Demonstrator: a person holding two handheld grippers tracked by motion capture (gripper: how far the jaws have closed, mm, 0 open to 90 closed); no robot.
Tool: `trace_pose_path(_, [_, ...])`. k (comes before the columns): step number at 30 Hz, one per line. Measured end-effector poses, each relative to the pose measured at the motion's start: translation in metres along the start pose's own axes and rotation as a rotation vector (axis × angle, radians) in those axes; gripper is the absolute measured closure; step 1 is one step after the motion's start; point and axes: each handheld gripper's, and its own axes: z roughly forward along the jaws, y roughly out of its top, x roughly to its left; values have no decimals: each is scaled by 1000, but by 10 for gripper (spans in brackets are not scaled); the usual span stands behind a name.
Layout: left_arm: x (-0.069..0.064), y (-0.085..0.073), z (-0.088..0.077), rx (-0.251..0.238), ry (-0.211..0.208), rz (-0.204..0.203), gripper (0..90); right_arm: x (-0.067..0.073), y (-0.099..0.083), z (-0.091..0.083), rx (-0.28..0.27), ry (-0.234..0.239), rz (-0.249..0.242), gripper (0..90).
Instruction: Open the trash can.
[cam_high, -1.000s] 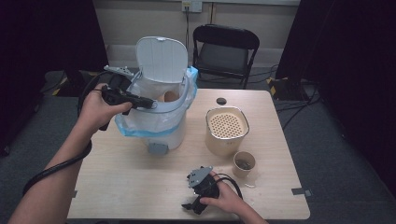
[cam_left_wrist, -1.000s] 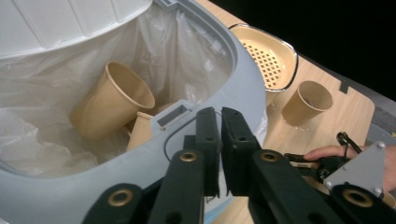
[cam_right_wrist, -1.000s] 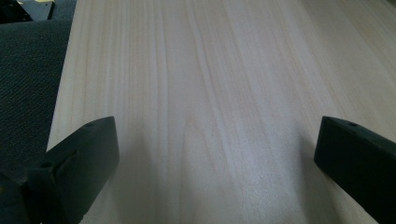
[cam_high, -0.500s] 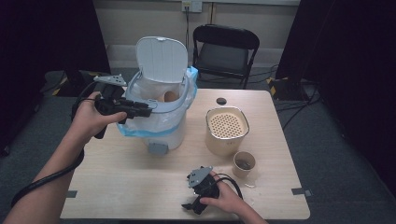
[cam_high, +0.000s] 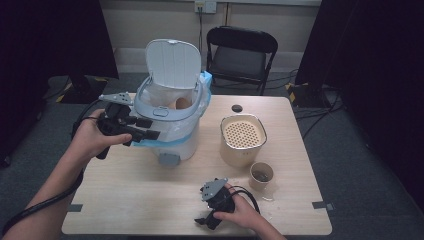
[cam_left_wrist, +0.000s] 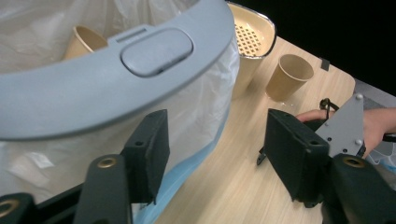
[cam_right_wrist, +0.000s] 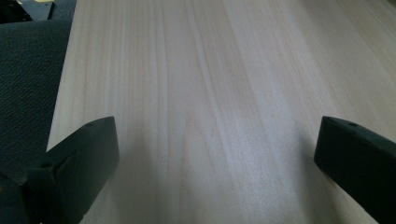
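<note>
A white bin with a grey rim, a clear liner and its lid raised stands at the table's back left. A paper cup lies inside it. My left gripper hangs just off the bin's left front, below the rim's grey latch button. Its jaws have just been opening, and nothing is between them. My right gripper rests on the table near the front edge, open wide over bare wood.
A beige container with a perforated top stands right of the bin. A second paper cup stands in front of it. A small black disc lies at the back, and a black chair stands behind the table.
My left gripper has drawn back from the bin's rim, down and to the left, and its jaws have come apart. The right gripper has stayed where it was.
</note>
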Motion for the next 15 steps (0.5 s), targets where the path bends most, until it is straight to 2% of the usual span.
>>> trace_pose_path(5, [-2,-7,5,9,-11,15,331,0,0,0,0,0,-1,0])
trace_pose_path(8, [-3,-12,9,23,-18,1,291,0,0,0,0,0,0,0])
trace_pose_path(15, [-6,-25,16,37,-32,14,250,0,0,0,0,0,0,0])
